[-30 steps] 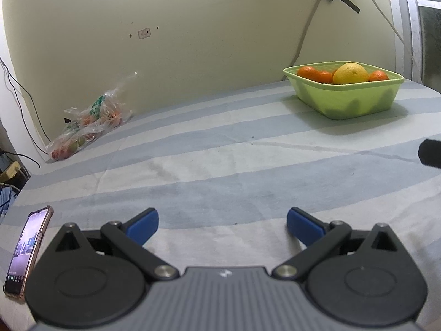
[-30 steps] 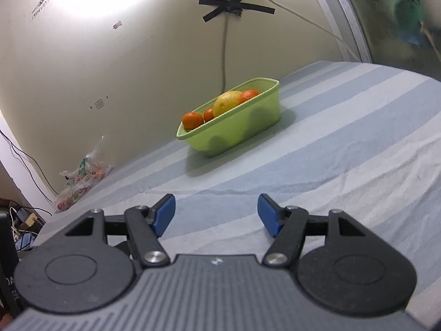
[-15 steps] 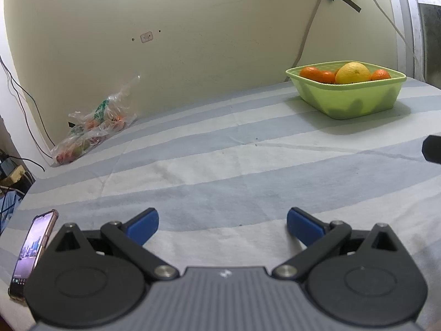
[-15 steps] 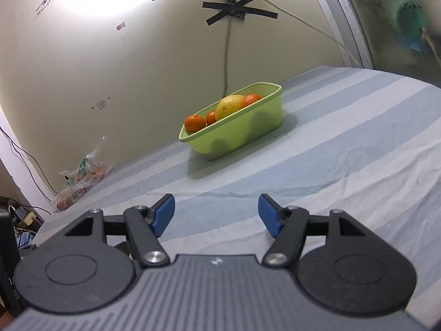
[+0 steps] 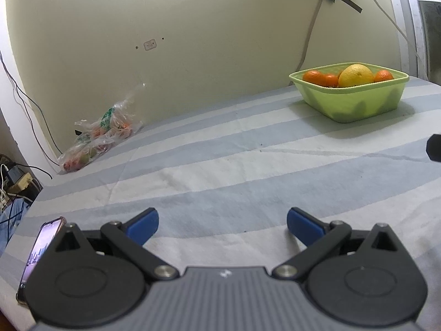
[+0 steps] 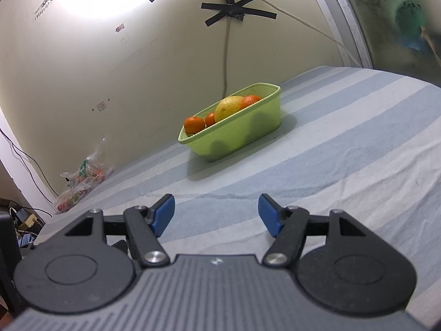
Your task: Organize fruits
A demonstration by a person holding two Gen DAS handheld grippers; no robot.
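A light green basket (image 5: pixel 355 104) (image 6: pixel 248 135) stands on the striped cloth at the far right of the left wrist view and at the middle of the right wrist view. In it lie a big yellow citrus fruit (image 5: pixel 355 75) (image 6: pixel 228 107) and small oranges (image 5: pixel 314 77) (image 6: pixel 194 124). A clear plastic bag of fruit (image 5: pixel 99 138) (image 6: pixel 80 184) lies against the wall at the far left. My left gripper (image 5: pixel 222 224) is open low over the cloth, nothing between its blue pads. My right gripper (image 6: pixel 216 215) is open too, well short of the basket.
A phone (image 5: pixel 38 253) in a pink case lies on the cloth beside the left gripper. Cables and a power strip (image 5: pixel 16 182) sit off the left edge. A taped cord (image 6: pixel 226 44) runs down the wall behind the basket. A window frame (image 6: pixel 347 19) stands at the right.
Both grippers have tilted slightly, so basket and bag sit a little lower in view. Their jaws have stayed open. The phone has slid lower left in the left wrist view.
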